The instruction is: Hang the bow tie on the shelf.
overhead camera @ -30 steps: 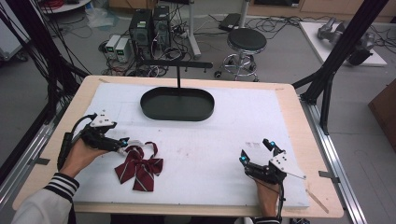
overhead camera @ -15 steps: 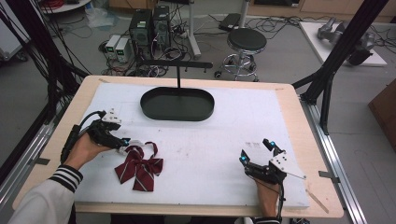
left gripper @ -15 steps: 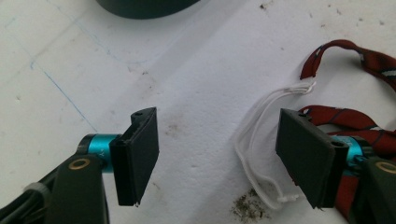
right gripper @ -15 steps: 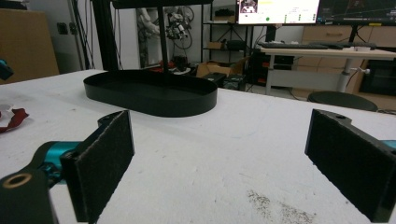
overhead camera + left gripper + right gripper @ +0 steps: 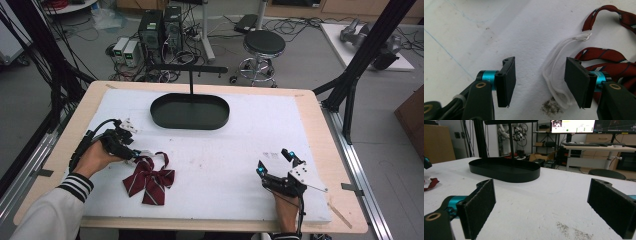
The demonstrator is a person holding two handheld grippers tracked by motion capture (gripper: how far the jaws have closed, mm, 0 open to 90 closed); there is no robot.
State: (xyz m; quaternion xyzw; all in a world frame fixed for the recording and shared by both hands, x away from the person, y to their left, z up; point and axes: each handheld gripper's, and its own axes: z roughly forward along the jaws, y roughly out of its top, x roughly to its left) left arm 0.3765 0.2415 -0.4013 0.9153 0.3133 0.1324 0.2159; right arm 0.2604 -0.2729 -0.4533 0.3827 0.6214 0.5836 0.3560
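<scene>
The room [image 5: 300, 60] fills the upper part of the high view: grey floor, tangled cables, computer boxes at upper left, a round stool [image 5: 264, 44] at upper centre. Below it the wooden desk [image 5: 320, 130] carries a white sheet [image 5: 250, 135], scuffed and speckled (a patch of dark grit lies between the left tool's jaws). A black oval tray [image 5: 190, 111] sits at the sheet's upper centre. The red striped bow tie [image 5: 149, 179] lies at lower left, its white elastic loop [image 5: 554, 72] between the spread jaws of the left tool [image 5: 131, 150], which is released. The right tool [image 5: 275, 167], at lower right, rests released too, jaws wide apart over bare sheet.
</scene>
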